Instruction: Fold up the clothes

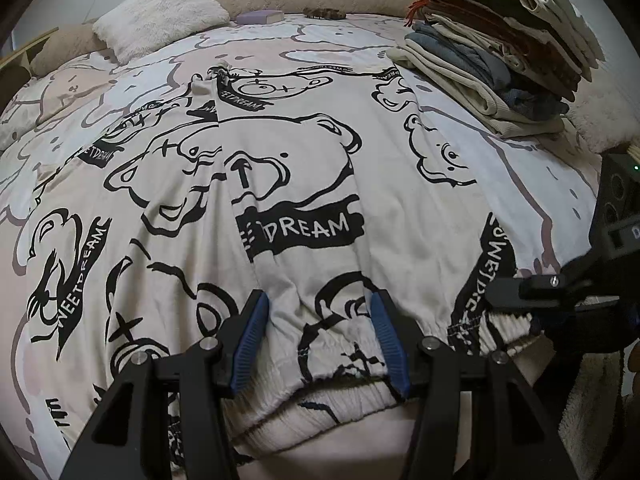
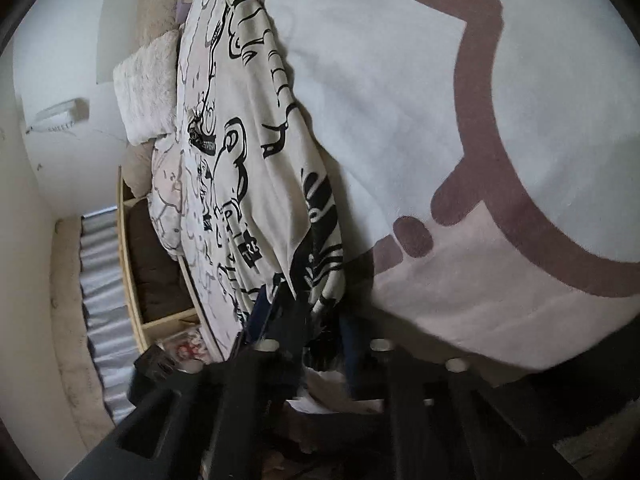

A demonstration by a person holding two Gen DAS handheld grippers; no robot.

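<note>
Printed trousers (image 1: pixel 288 184) lay spread flat on bed (image 1: pixel 532 168), waistband at near edge, legs running away toward far edge; long axis straight ahead of my left gripper (image 1: pixel 320 332). My left gripper stood open, fingers straddling waistband middle, not clamped. My right gripper (image 1: pixel 516 296) sat at waistband's right end, rolled sideways; whether closed on cloth, could not tell. Both equally near waistband. Count: one pair trousers, one stack of folded clothes (image 1: pixel 500 48) at far right corner, one pillow (image 1: pixel 160 16), one book (image 1: pixel 260 17).
</note>
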